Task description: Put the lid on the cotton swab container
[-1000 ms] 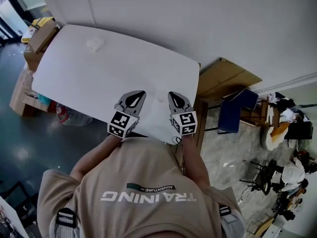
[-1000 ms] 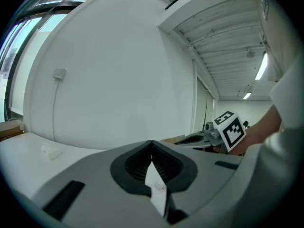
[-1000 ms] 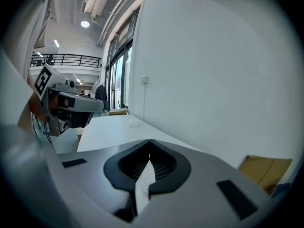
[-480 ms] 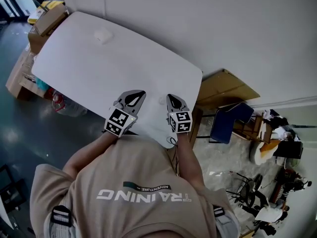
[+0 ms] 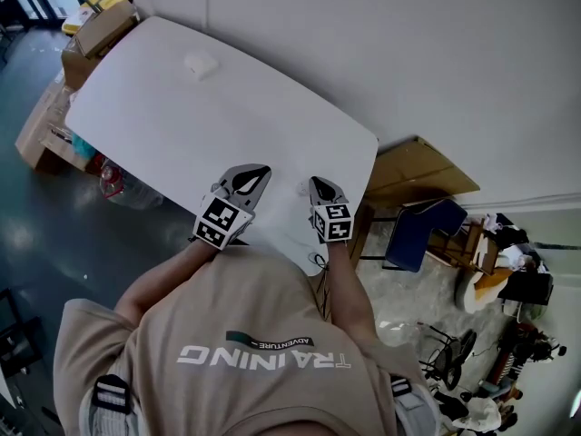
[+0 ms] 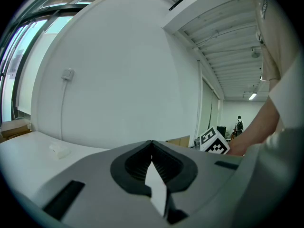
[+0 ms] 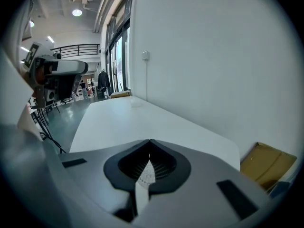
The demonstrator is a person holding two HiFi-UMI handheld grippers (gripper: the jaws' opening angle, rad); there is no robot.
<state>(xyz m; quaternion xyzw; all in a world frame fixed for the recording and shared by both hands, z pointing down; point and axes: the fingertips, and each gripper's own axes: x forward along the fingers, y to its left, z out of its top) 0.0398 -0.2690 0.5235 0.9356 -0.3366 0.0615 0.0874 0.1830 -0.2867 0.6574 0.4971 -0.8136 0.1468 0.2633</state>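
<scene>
Both pairs of jaws are pressed together with nothing held: the left gripper [image 5: 260, 172] and right gripper [image 5: 315, 184] sit side by side at the near right edge of the white table [image 5: 182, 125]. One small pale cotton swab container [image 5: 201, 63] lies far left on it, well apart from both, with bare tabletop between; whether its lid is on is too small to tell. Two cardboard boxes [image 5: 100, 30] stand by the table's left end, and one flat cardboard sheet [image 5: 422, 166] and one blue chair [image 5: 413, 234] are to the right
</scene>
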